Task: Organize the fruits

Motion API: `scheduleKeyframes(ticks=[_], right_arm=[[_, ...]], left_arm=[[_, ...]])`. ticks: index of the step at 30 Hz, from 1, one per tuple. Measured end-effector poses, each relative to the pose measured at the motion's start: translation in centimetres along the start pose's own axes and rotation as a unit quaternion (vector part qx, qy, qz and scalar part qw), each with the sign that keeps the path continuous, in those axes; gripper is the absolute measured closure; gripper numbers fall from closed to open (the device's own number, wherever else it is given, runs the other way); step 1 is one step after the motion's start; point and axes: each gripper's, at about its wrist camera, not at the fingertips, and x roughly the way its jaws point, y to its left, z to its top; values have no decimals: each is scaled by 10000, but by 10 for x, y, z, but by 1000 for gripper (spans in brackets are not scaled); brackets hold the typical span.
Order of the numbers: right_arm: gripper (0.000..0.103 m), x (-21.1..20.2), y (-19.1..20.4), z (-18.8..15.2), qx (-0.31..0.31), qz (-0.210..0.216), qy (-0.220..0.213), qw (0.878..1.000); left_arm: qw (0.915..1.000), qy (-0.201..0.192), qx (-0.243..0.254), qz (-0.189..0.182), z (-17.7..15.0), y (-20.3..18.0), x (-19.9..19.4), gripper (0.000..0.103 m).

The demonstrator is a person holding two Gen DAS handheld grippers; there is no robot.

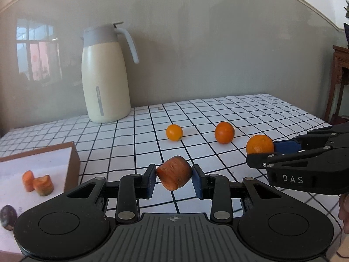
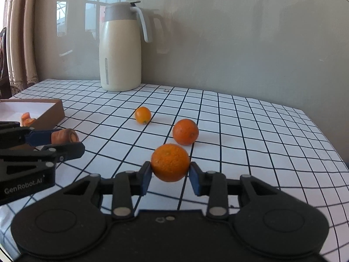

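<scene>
Above the checked table (image 1: 218, 109), left claw (image 1: 174, 178) grips carrot chunk (image 1: 174, 175), right claw (image 2: 170, 174) an orange (image 2: 170, 162).

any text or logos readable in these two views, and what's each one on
"DAS" in pale letters on the side of the right gripper body, seen from the left wrist view.
"GenRobot.AI" in pale letters on the side of the left gripper body, seen from the right wrist view.
The thermos jug shows no readable text; its grey strip carries only unreadable marks.
</scene>
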Motion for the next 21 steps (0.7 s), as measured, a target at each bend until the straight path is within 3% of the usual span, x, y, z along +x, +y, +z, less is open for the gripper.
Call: scheduleKeyframes(ticks=[21], right_arm=[[74, -36, 54, 4, -528, 568, -453, 9960]], left_arm=[[9986, -377, -21, 361, -12, 38, -75, 68]])
